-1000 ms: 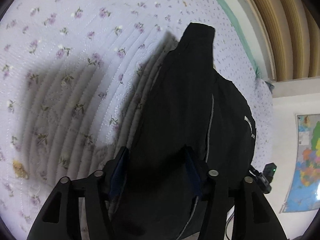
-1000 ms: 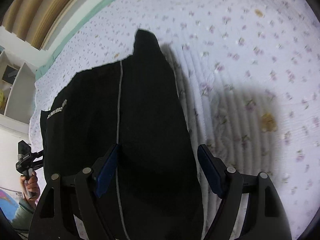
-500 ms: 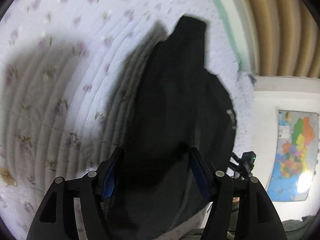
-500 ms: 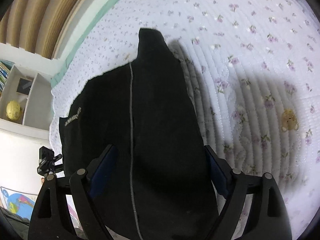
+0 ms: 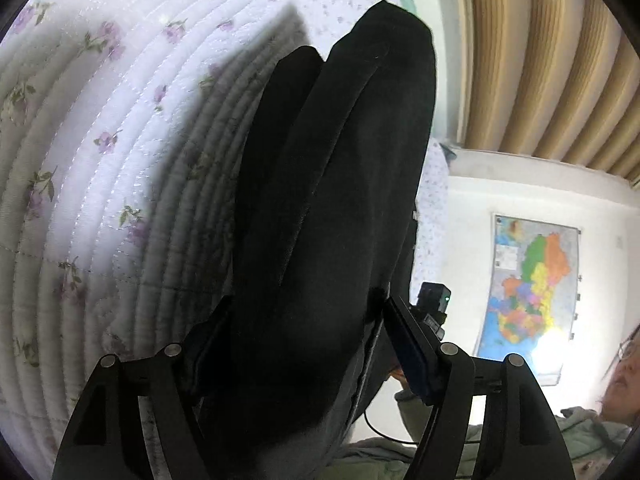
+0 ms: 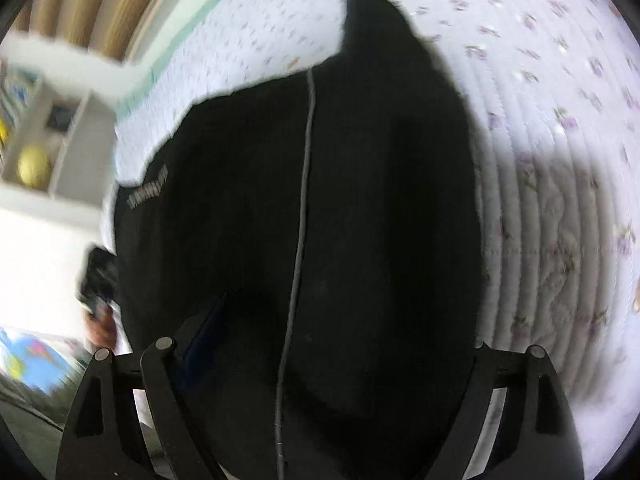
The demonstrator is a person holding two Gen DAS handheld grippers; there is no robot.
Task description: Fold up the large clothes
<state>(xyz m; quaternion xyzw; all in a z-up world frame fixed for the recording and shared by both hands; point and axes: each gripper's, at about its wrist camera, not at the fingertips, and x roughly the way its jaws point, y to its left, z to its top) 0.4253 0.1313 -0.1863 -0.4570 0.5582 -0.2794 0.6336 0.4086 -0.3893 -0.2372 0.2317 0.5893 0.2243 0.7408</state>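
Observation:
A large black garment (image 5: 332, 200) with a grey zipper line (image 6: 302, 216) and a small pale logo (image 6: 146, 192) hangs from both grippers over a white floral quilt (image 5: 88, 152). My left gripper (image 5: 304, 340) has the black cloth bunched between its blue-padded fingers (image 5: 408, 344). My right gripper (image 6: 336, 344) has the cloth draped over it, hiding the right finger; the left blue pad (image 6: 200, 340) shows. The garment's far tip (image 6: 372, 12) points away over the quilt (image 6: 560, 80). The jaws stand wide in both views, and the cloth covers where they meet it.
The quilted bed runs to a mint-green edge (image 6: 192, 40) by wooden slats (image 5: 540, 60). A white shelf holds a yellow ball (image 6: 34, 166). A wall map (image 5: 532, 288) and a person's face (image 5: 624, 372) are at the right. The other gripper (image 5: 432, 304) shows beyond the cloth.
Both grippers have lifted and tilted up, raising the garment off the quilt; more of the room and wall map shows. The cloth now hangs in long folds in the left view.

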